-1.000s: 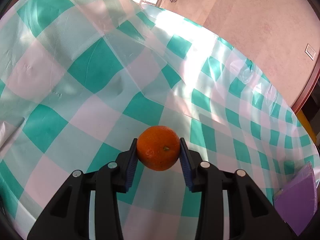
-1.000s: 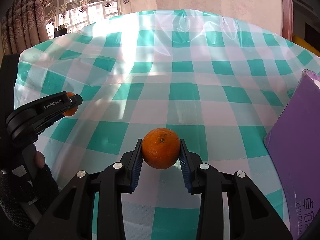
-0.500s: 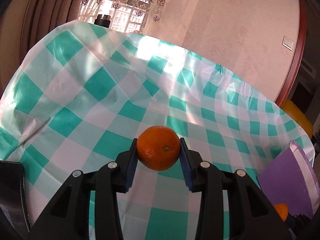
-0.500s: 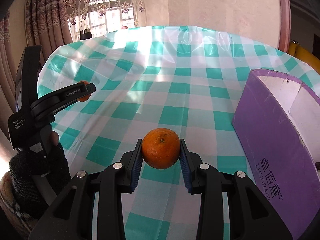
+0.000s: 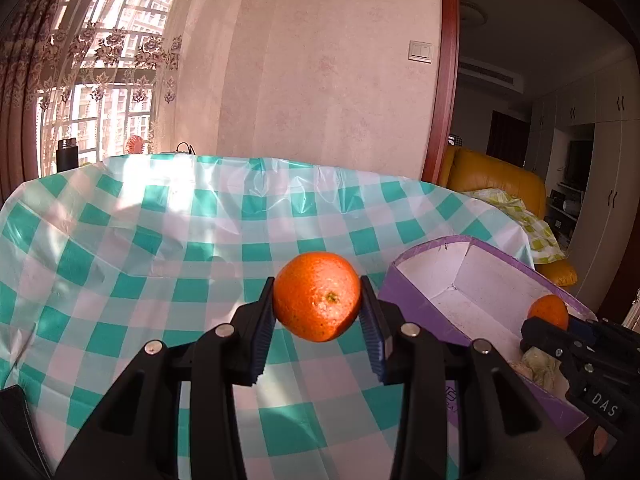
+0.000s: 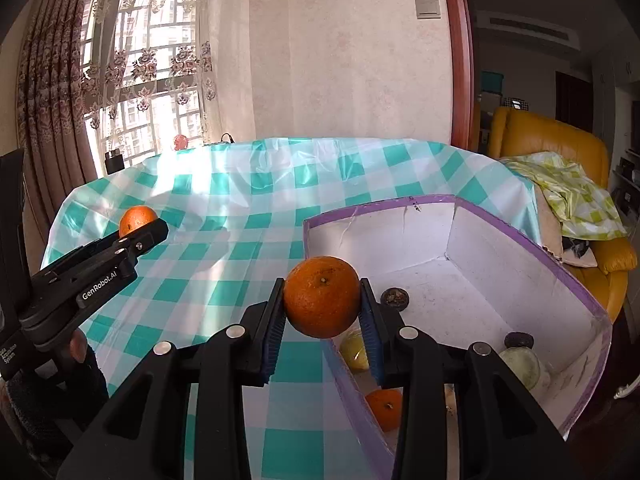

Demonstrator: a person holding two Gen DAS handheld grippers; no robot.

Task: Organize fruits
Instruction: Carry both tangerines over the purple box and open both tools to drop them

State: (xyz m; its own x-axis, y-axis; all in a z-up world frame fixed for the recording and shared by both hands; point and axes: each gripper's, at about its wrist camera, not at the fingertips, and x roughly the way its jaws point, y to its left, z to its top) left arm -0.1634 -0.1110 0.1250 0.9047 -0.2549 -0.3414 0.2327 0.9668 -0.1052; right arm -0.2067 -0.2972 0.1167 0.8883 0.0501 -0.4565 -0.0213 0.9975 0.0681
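With each gripper clamped on one orange, two oranges are held beside the purple box point(image 6: 520, 224).
Left gripper point(image 5: 318, 312) orange point(image 5: 316, 300): stem scar faces camera; right gripper point(image 6: 322, 308) orange point(image 6: 322, 296): scar up; a third orange point(image 6: 386, 408) lies inside.

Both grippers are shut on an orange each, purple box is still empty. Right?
Not quite. The left gripper and right gripper each clamp an orange, but the purple box is not empty: the right wrist view shows another orange, a yellow fruit, a pale round fruit and two dark round items already inside.
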